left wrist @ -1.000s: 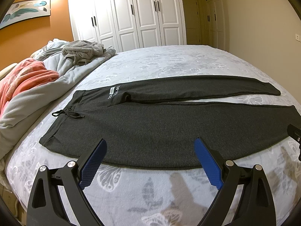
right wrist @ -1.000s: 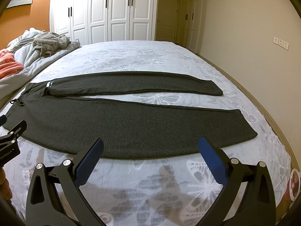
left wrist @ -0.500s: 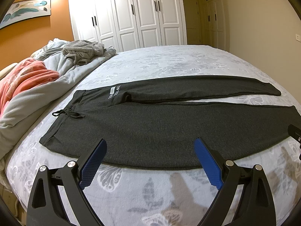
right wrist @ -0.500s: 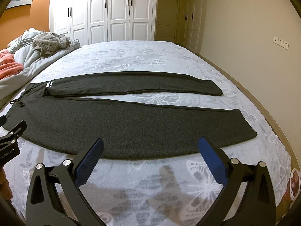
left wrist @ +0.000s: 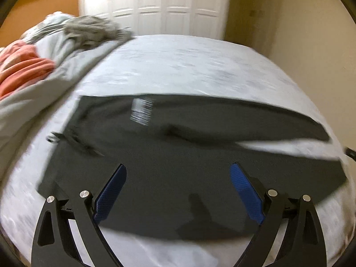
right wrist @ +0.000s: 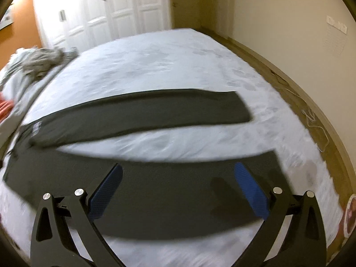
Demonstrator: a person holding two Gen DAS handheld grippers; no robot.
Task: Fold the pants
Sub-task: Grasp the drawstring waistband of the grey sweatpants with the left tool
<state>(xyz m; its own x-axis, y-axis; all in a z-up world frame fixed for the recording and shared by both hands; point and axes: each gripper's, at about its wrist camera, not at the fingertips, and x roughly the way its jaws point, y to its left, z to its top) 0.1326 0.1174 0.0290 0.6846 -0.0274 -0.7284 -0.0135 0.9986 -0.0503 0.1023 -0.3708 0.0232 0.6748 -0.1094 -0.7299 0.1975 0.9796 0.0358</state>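
Dark grey pants (left wrist: 178, 155) lie flat on the bed, waistband to the left, two legs stretching right with a strip of sheet between them. In the right wrist view the near leg (right wrist: 169, 191) and far leg (right wrist: 142, 115) both show. My left gripper (left wrist: 178, 171) is open and empty, low over the near leg close to the waist end. My right gripper (right wrist: 178, 171) is open and empty, low over the near leg close to its cuff. Both views are motion-blurred.
The bed (left wrist: 178, 66) has a white patterned sheet. A grey duvet (left wrist: 55, 75), an orange blanket (left wrist: 20, 69) and a crumpled grey garment (left wrist: 93, 31) are piled at the left. White wardrobes (left wrist: 160, 6) stand behind. Floor and wall (right wrist: 311, 115) lie to the right.
Both grippers have moved forward and down, from over the bare sheet near the bed's edge to over the near pant leg. Both stay open.
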